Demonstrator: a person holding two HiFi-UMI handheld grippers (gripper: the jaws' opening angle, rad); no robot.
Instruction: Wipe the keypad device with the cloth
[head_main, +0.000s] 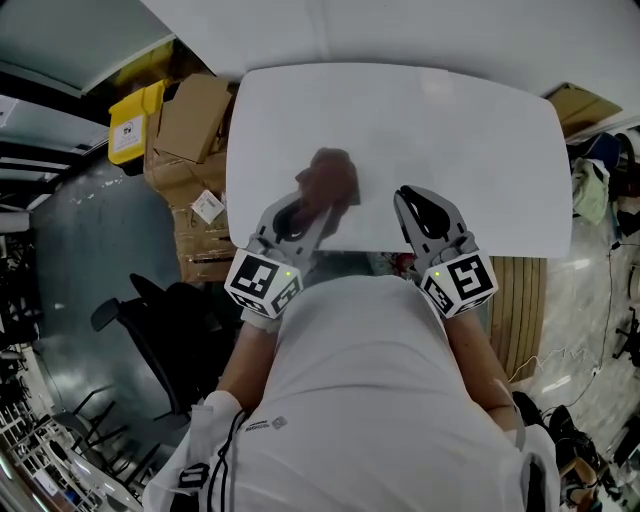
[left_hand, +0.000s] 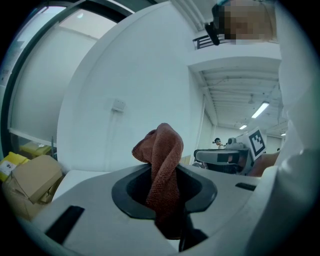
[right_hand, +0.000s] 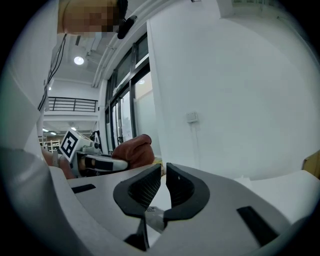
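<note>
Twisting upward, the rust-brown cloth (left_hand: 165, 145) stands clamped in the left gripper (head_main: 312, 212).

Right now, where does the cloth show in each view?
Head view: cloth left of centre, over the table, held by the left gripper.
Left gripper view: cloth at centre, clamped between the jaws.
Right gripper view: cloth left of centre, beyond the left gripper.
Shared landmark: the table.

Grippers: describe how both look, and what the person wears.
The left gripper and right gripper match: pale grey bodies and black-lined hollows in the jaws. Each carries a white cube printed with black square markers. The person wears a white shirt.
</note>
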